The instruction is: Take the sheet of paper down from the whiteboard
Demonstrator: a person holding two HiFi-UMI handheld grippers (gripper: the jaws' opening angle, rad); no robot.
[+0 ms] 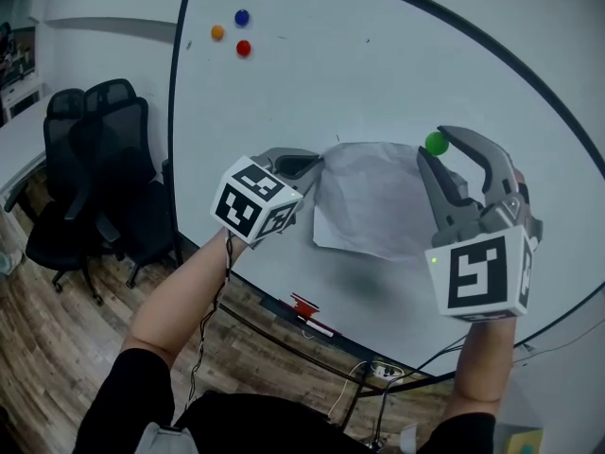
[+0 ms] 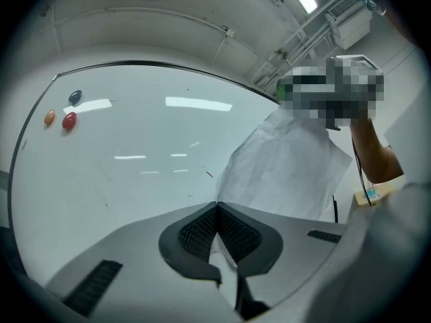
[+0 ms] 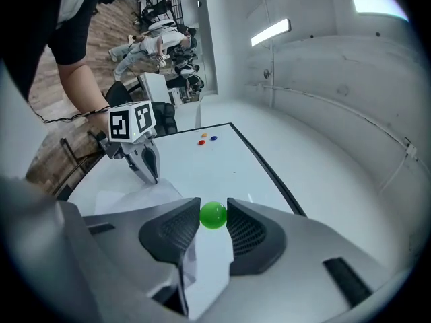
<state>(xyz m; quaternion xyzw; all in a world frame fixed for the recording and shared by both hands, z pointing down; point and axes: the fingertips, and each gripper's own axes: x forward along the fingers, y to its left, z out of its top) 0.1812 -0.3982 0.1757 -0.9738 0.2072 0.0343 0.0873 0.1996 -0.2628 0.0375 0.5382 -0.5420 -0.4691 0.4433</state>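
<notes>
The crumpled sheet of paper (image 1: 373, 201) lies against the middle of the whiteboard (image 1: 312, 74). The left gripper (image 1: 315, 165) has its jaws closed on the sheet's left edge. The right gripper (image 1: 438, 146) hides the upper right corner and clamps a green magnet (image 3: 213, 215); whether the magnet touches the whiteboard is unclear. Three coloured magnets (image 1: 243, 48) sit near the whiteboard's upper left corner.

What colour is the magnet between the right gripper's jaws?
Green. The magnet shows best in the right gripper view.
</notes>
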